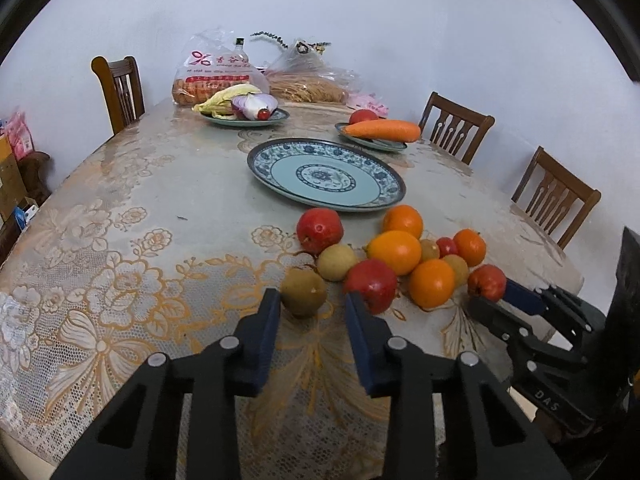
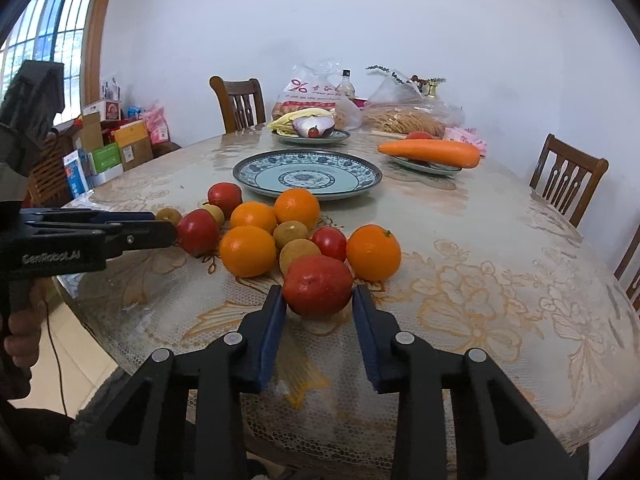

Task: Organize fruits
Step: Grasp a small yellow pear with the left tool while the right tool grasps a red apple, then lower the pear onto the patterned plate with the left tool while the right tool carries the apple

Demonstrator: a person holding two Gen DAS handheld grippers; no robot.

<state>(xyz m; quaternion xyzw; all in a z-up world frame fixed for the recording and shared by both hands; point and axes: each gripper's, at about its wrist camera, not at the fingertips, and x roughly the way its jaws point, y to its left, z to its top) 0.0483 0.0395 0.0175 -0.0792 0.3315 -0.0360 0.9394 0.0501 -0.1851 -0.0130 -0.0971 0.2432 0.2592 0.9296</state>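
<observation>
Several oranges, red apples and small brown fruits lie bunched on the lace tablecloth in front of an empty blue-patterned plate (image 1: 280, 168) (image 2: 256, 172). My left gripper (image 1: 310, 306) (image 2: 164, 224) stands narrowly open around a brown-green fruit (image 1: 304, 294) at the left end of the pile. That fruit touches the left pad, and a strip of cloth shows between it and the right pad. My right gripper (image 2: 318, 300) (image 1: 494, 298) is shut on a red apple (image 2: 318, 286) (image 1: 486, 282) at the pile's near right, with both pads against its sides.
A plate of corn, onion and a tomato (image 1: 244, 110) and a plate with a carrot (image 1: 380, 130) stand behind the big plate. Plastic bags (image 1: 216, 76) line the far edge. Wooden chairs (image 1: 120, 90) ring the table, and boxes (image 2: 116, 144) are stacked on the floor.
</observation>
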